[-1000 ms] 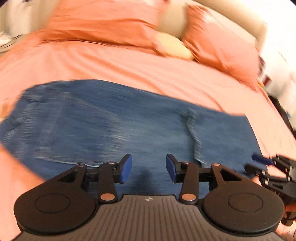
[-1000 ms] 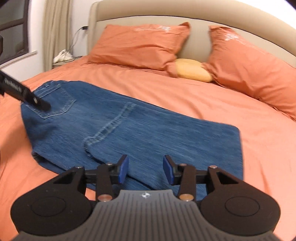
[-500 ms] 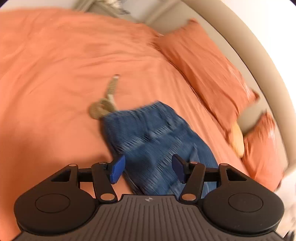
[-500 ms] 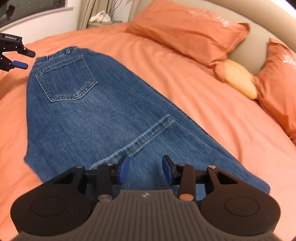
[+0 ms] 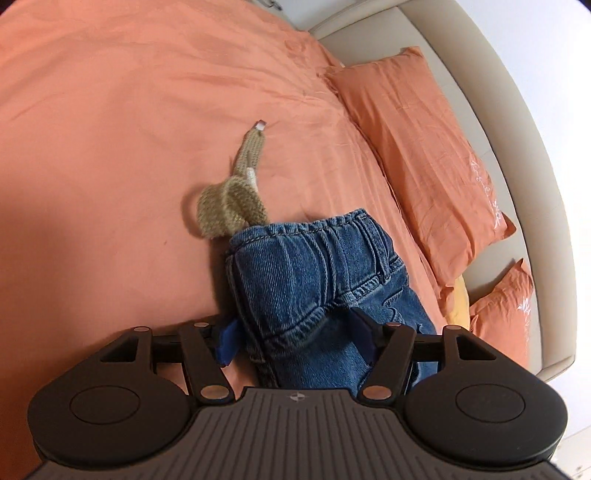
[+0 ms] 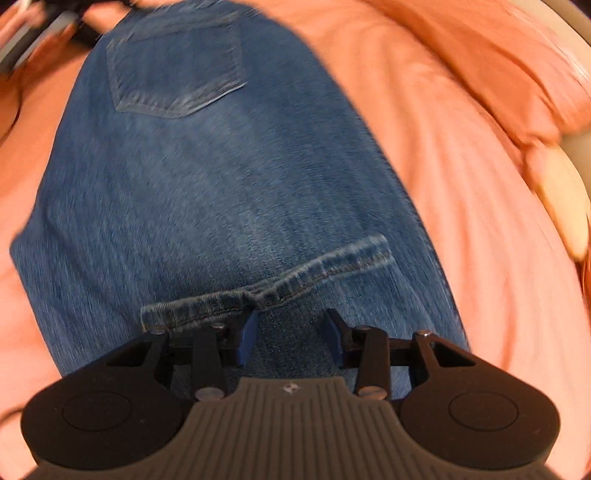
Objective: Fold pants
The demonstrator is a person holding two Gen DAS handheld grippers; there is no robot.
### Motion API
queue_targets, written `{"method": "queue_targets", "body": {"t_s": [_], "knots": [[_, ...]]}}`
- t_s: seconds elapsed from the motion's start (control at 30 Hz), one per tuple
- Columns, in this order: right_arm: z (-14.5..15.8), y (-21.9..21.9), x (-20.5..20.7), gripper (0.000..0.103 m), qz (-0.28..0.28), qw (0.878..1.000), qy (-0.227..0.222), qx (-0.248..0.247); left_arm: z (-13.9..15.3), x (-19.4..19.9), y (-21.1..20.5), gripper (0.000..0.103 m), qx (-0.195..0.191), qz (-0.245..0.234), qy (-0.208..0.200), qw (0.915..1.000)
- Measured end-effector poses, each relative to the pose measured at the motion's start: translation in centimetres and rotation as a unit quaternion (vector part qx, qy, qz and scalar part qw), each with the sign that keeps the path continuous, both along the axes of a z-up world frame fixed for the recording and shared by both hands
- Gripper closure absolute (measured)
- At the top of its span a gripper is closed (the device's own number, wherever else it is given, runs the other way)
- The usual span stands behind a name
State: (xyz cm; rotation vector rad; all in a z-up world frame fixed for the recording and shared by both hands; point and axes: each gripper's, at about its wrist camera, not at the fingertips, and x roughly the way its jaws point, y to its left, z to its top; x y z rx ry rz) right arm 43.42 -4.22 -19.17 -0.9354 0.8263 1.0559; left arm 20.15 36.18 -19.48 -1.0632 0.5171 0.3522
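Note:
Blue denim pants (image 6: 221, 192) lie flat on the orange bed, back pocket up, with a hem (image 6: 266, 291) folded across the leg. In the left wrist view the elastic waistband (image 5: 317, 236) bunches up, with a beige drawstring (image 5: 236, 199) trailing on the sheet. My left gripper (image 5: 295, 336) is open, its jaws straddling the waistband corner. My right gripper (image 6: 290, 332) is open, low over the denim just below the hem; this view is blurred.
Orange sheet (image 5: 110, 129) covers the bed. Orange pillows (image 5: 424, 155) and a yellow cushion (image 6: 565, 206) lie against the beige headboard (image 5: 517, 122). The other gripper shows blurred at the top left of the right wrist view (image 6: 33, 33).
My left gripper swung to the waistband and closed in around its corner. My right gripper moved forward and down onto the leg near the hem.

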Motion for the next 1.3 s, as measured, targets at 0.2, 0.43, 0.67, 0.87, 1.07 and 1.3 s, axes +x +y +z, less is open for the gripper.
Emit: {"method": "queue_targets", "body": {"t_s": [0.2,0.43,0.67,0.87,1.07,1.3], "knots": [[-0.3,1.0,1.9,0.069,-0.012,0.998,0.059,-0.023,0.1,0.1,-0.6,0.066,0.046,0.002,0.03,0.9985],[-0.2,0.7,1.6,0.069,-0.047,0.997,0.056,-0.02,3.2,2.1,-2.7,0.08,0.126,-0.003,0.112,0.9857],[1.9,-2.1,0.7,0.069,-0.137,0.987,0.061,0.05,13.0,1.5,-7.6,0.086,0.221,-0.037,0.05,0.9733],[4.5,-10.1,-0.2,0.069,-0.271,0.936,0.122,0.188,21.8,2.7,-16.3,0.086,0.311,-0.088,-0.027,0.9459],[4.8,-16.8,-3.6,0.069,-0.37,0.885,0.121,0.255,28.0,7.0,-26.3,0.086,0.391,-0.153,-0.068,0.9052],[4.8,-23.7,-7.0,0.068,-0.453,0.812,0.11,0.352,26.8,13.9,-39.0,0.086,0.455,-0.24,-0.051,0.8563]]}}
